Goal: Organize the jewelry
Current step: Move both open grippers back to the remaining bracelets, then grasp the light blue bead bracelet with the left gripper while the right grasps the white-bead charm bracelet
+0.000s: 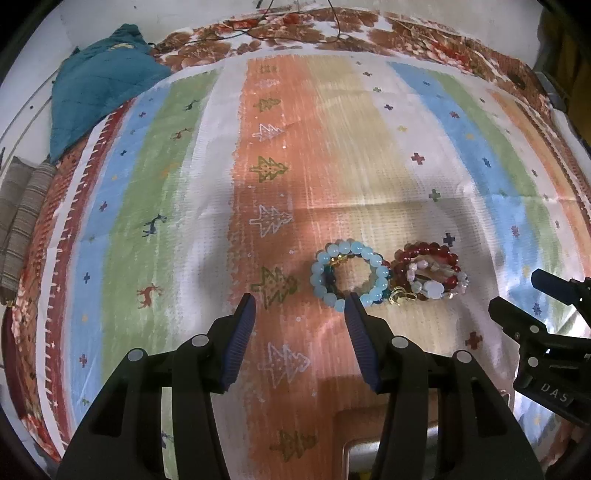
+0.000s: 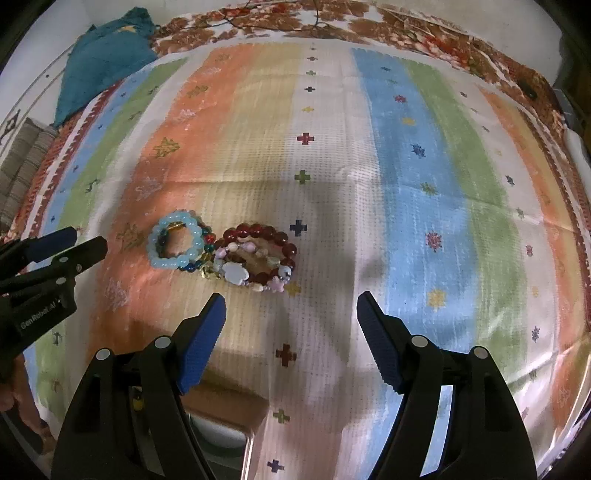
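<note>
Bracelets point(image 1: 388, 275) on striped cloth point(image 1: 184, 184); both grippers' fingers apart, empty; only right view shows pink butterfly bead point(image 2: 276, 285).

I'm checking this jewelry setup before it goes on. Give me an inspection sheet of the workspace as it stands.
Surface: striped cloth with tree and cross motifs, creased, lying over a floral cover.
Job's things: pale blue bead bracelet and red bead bracelet with pink and white charms, side by side and touching, on the cloth.
Clutter: teal fabric at the far left corner; a tray-like edge at the near side, contents unclear.
Grippers: left tongs open, empty, above the cloth near the blue bracelet; right tongs open, empty.
Cables: thin dark cord at the far edge.
Surroundings: striped cushions at left.
</note>
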`<state>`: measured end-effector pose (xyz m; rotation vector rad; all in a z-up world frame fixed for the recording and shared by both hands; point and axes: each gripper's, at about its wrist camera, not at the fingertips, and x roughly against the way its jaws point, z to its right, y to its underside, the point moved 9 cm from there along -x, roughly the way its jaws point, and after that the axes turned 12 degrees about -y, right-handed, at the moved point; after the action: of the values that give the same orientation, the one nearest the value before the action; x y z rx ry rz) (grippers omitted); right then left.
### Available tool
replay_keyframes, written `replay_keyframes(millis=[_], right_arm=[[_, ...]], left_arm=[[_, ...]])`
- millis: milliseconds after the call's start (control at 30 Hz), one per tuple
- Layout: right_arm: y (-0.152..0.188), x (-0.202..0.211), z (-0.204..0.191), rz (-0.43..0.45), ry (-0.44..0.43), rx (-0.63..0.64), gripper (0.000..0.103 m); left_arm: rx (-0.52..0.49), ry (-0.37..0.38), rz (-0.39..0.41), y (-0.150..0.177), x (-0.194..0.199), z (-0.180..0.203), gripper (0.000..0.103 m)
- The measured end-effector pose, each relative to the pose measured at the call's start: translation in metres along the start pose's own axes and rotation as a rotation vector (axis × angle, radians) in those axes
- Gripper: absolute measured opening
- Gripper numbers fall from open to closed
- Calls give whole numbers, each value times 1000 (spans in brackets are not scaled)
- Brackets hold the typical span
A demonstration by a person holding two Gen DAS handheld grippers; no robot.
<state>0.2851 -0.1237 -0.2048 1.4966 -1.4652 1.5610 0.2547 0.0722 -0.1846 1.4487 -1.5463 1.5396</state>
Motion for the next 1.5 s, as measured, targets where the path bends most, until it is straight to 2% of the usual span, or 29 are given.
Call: replay_keyframes(millis=[367,633,733,933,1100,1233,1300,1367,1400,1433,1500], right_arm=[[-4,-25,8,-53,19,-8,73],[-7,-41,12,-80,20,-17,73],[-8,-45,14,-90,18,-19,67],[-10,-55,12,-108,13,-18,64],[-10,-63,13,-122,13,-20,53],[-12,-66,13,-122,1,-21,49],[-12,-68,12,-125,-10,-22,39],[-13,-70,11,-127,-15,-18,36],[-13,-72,9,-128,-20,-15,33],[-13,-73,8,-129,-26,-15,31],[-15,-75,5,-130,-41,-17,25]], left_arm=[[-30,-3,-45,-5,-33,7,50],[-37,-9,-85,-10,-51,10,43],[-40,-9,-93,-10,-57,11,42],[-50,0,-109,-10,-67,15,39],[-65,-12,-117,-9,-76,18,35],[-72,-12,-122,-10,-80,21,31],[-75,-17,-131,-8,-85,22,30],[-73,-13,-133,-8,-89,22,29],[-71,-12,-132,-9,-89,22,25],[-70,-12,-133,-9,-89,21,15],[-64,-11,-136,-10,-89,20,11]])
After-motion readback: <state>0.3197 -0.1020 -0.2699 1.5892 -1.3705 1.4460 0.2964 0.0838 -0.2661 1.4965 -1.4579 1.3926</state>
